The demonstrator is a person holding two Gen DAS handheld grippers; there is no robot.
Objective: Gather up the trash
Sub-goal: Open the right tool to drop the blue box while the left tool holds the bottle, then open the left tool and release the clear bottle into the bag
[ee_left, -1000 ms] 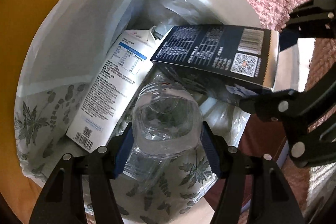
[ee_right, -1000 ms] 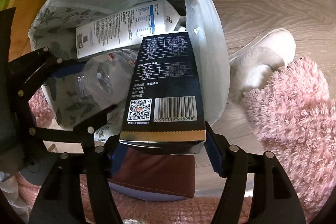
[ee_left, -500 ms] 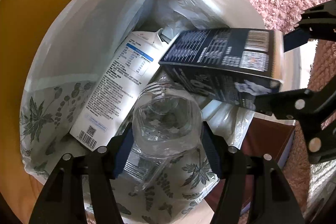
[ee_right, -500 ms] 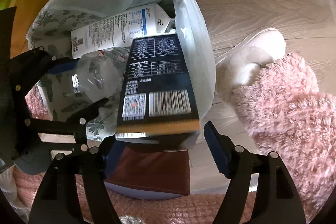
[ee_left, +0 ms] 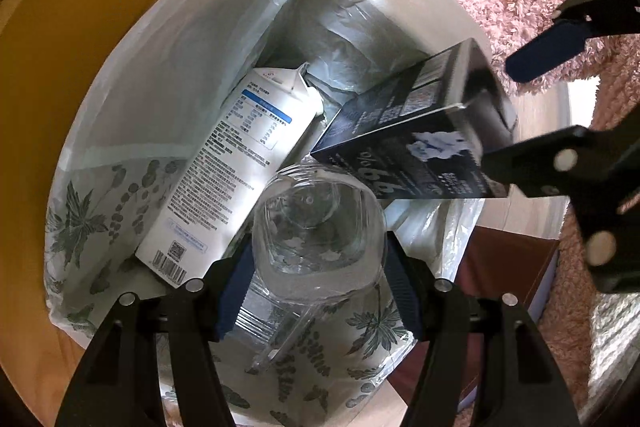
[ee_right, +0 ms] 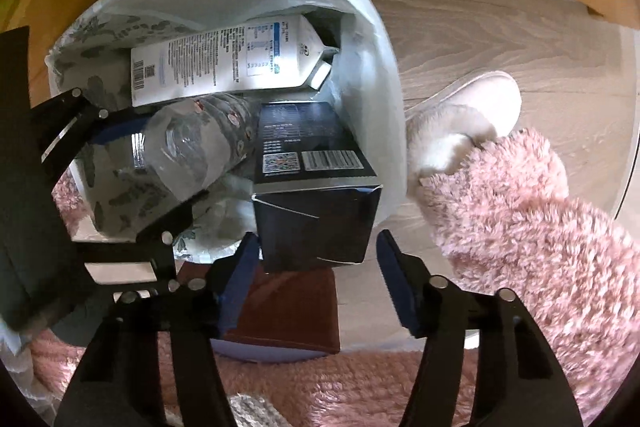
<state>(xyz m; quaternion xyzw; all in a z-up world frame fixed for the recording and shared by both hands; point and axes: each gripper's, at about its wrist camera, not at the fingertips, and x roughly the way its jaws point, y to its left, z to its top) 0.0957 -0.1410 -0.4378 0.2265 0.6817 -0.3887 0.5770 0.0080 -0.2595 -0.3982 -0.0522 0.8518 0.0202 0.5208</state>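
One bin bag is showing, white with a leaf print. Three pieces of trash are sitting at its mouth: one white carton, one clear bottle and one dark box. Two tools are showing, one left tool and one right tool, each showing two blue pads. One pale slipper is lying on the floor, and one brown box is sitting beside the bag. One pink fluffy sleeve or rug edge is showing; which it is cannot be told.
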